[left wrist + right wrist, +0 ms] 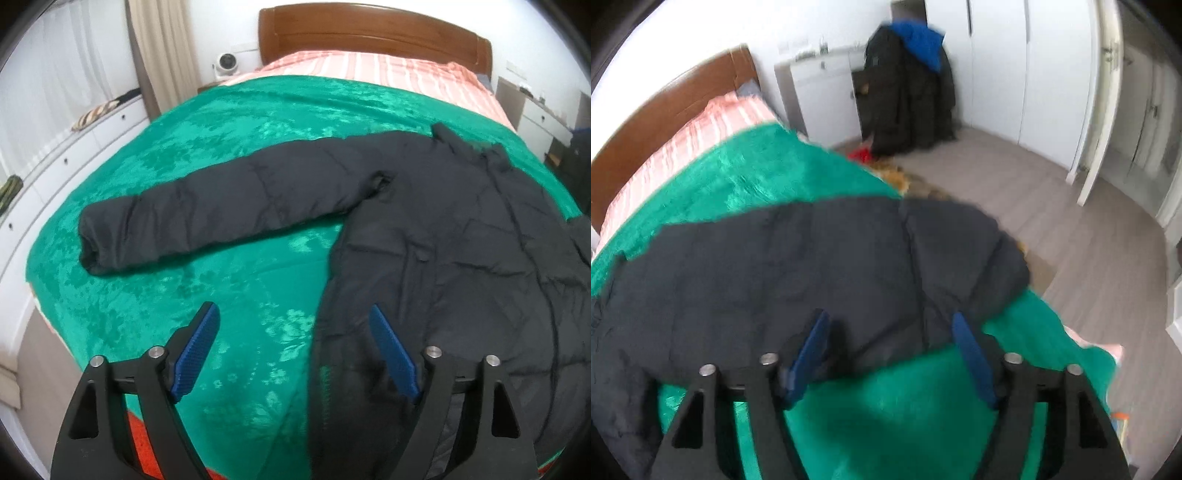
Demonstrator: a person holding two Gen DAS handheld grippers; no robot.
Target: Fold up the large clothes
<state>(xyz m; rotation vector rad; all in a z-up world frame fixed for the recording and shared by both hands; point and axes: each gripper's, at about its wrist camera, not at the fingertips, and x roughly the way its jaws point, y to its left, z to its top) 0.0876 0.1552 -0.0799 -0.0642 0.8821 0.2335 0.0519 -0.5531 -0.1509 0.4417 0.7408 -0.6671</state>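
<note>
Beyond jacket [798,266], dark coat pile [908,92].

Jacket [461,229]: lies on the blanket [229,122], toward the bed's right side
Sleeve [207,218]: stretches left from the jacket
Blanket: over the sheet [369,68], before the headboard [369,33]
Left gripper [293,314]: above the jacket's left edge
Right gripper [888,321]: over the jacket's near edge
Clothes heap [908,88]: on the floor [1052,206], right of the bed
</note>
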